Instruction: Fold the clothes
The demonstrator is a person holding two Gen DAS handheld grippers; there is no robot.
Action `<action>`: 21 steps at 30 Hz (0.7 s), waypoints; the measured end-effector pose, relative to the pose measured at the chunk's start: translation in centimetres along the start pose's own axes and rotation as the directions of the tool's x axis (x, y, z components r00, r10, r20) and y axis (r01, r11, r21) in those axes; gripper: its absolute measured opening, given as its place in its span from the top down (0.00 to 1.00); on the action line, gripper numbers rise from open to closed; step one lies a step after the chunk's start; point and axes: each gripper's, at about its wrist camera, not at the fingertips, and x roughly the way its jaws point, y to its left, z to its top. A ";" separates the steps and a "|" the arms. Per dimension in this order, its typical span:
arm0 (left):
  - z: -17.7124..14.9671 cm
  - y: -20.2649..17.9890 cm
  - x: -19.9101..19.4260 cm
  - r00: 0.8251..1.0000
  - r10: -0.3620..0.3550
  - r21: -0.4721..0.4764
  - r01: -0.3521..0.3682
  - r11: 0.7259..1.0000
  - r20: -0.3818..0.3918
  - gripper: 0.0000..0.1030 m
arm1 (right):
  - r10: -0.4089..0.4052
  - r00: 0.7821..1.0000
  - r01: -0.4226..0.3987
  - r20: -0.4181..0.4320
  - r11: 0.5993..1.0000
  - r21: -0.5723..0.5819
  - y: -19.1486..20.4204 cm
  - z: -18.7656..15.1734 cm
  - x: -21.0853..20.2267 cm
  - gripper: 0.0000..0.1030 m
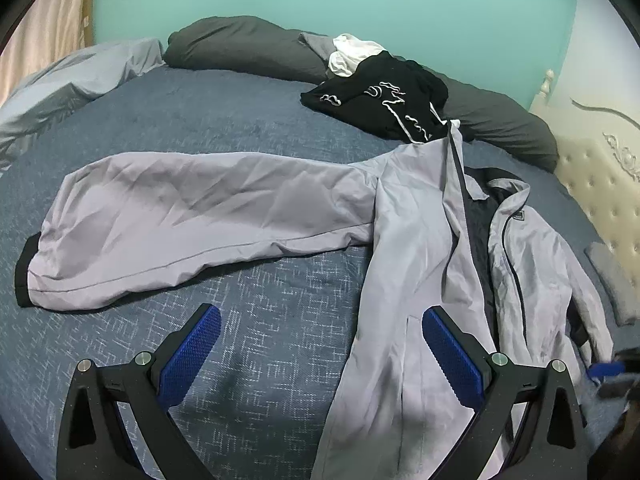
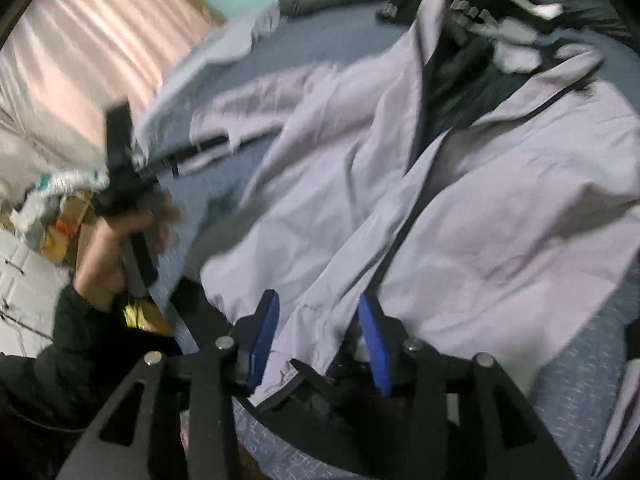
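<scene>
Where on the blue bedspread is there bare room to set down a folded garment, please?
Bare blue bedspread lies beyond the light grey jacket's outstretched sleeve, up to the dark grey pillows, and in front of that sleeve. The headboard side is crowded with the black garment.

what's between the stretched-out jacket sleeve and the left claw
Only bare blue bedspread, as the left wrist view shows: the grey jacket's sleeve lies flat beyond the open left claw, apart from it.
</scene>
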 end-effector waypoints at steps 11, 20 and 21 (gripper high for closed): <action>0.2 -0.4 -0.5 1.000 -0.002 0.001 0.002 1.000 0.014 0.00 | -0.225 0.972 0.233 -0.063 0.906 0.353 -9.4 -3.7 -2.4 0.49; 0.0 -0.9 -0.8 1.000 -0.008 0.027 0.007 1.000 0.012 0.00 | -0.104 0.987 0.142 -0.124 0.923 0.357 -8.5 -5.8 1.7 0.51; 0.0 -0.9 -1.0 1.000 -0.005 0.028 0.004 1.000 0.014 0.00 | -0.107 0.986 0.144 -0.125 0.928 0.342 -8.1 -5.7 2.0 0.64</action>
